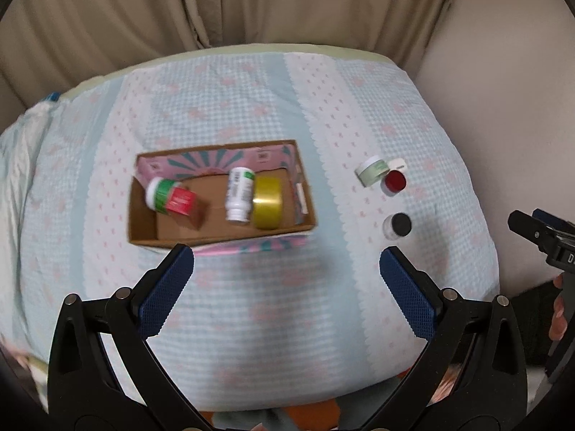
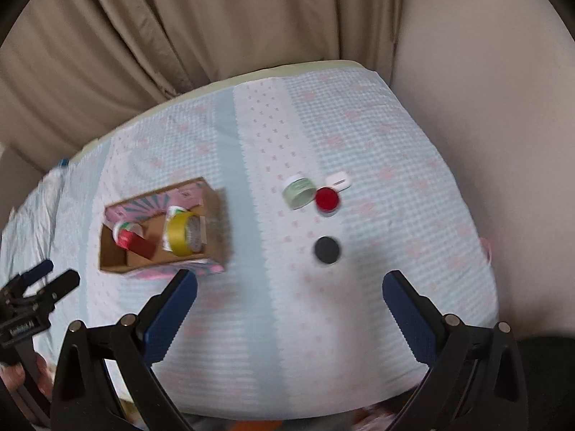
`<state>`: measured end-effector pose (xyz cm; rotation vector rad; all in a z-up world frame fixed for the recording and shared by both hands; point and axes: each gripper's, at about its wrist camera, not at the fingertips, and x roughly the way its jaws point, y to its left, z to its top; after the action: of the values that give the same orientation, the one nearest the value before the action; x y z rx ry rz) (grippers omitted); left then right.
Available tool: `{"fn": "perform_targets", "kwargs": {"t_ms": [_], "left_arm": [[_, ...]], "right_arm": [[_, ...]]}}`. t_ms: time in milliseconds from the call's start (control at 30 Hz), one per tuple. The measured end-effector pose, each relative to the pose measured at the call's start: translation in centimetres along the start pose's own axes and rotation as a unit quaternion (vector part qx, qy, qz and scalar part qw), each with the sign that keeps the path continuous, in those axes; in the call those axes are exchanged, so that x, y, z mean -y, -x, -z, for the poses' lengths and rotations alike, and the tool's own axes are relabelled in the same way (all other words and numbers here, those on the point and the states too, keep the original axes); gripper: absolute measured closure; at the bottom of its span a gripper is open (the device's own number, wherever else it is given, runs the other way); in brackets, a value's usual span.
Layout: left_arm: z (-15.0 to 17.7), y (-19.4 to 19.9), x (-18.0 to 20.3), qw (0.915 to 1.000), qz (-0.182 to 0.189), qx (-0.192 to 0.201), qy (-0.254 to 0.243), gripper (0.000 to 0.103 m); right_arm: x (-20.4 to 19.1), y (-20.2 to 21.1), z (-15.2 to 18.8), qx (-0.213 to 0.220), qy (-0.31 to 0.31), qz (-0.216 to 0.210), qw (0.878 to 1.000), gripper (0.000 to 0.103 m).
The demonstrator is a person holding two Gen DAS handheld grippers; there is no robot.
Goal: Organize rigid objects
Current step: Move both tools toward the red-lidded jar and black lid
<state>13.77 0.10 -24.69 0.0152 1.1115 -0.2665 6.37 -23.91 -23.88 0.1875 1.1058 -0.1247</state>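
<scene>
An open cardboard box [image 1: 143, 231] [image 2: 111, 262] sits on the cloth-covered table. Inside lie a red and green bottle [image 1: 170, 195] [image 2: 129, 237], a white bottle [image 1: 240, 194] and a gold tape roll [image 1: 267, 203] [image 2: 179, 233]. To its right on the cloth stand a green jar [image 1: 372, 171] [image 2: 297, 192], a red-lidded jar [image 1: 395, 181] [image 2: 327, 199], a small white item [image 1: 399, 163] [image 2: 338, 180] and a black-lidded jar [image 1: 397, 226] [image 2: 327, 250]. My left gripper [image 1: 287, 262] is open and empty, just in front of the box. My right gripper [image 2: 290, 287] is open and empty, in front of the black-lidded jar.
The table wears a light blue and pink patterned cloth [image 1: 273, 107] [image 2: 377, 136]. Beige curtains [image 1: 143, 18] [image 2: 179, 36] hang behind it and a plain wall [image 1: 503, 89] stands at the right. The other gripper shows at each view's edge [image 1: 539, 230] [image 2: 32, 287].
</scene>
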Motion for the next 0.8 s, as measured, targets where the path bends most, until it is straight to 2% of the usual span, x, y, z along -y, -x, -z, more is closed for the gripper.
{"fn": "perform_targets", "kwargs": {"t_ms": [67, 233, 400, 600, 800], "left_arm": [[0.1, -1.0, 2.8, 0.9998, -0.016, -0.005, 0.01, 0.0], [0.5, -2.4, 8.6, 0.9992, -0.026, -0.002, 0.031, 0.0], [1.2, -5.2, 13.1, 0.9981, -0.034, -0.04, 0.032, 0.0], [2.6, -10.2, 16.9, 0.9963, 0.0, -0.086, 0.003, 0.0], [2.6, -15.3, 19.0, 0.9919, 0.039, -0.118, -0.028, 0.0]], "right_arm": [[2.3, -0.5, -0.8, -0.006, 0.032, -0.009, 0.999, 0.0], [7.8, -1.7, -3.0, -0.029, 0.084, -0.036, 0.995, 0.0], [10.8, -3.9, -5.2, -0.059, 0.105, -0.06, 0.991, 0.0], [12.1, -8.1, -7.0, -0.082, 0.107, -0.069, 0.988, 0.0], [12.3, -12.6, -7.9, -0.097, 0.115, -0.073, 0.986, 0.0]]}}
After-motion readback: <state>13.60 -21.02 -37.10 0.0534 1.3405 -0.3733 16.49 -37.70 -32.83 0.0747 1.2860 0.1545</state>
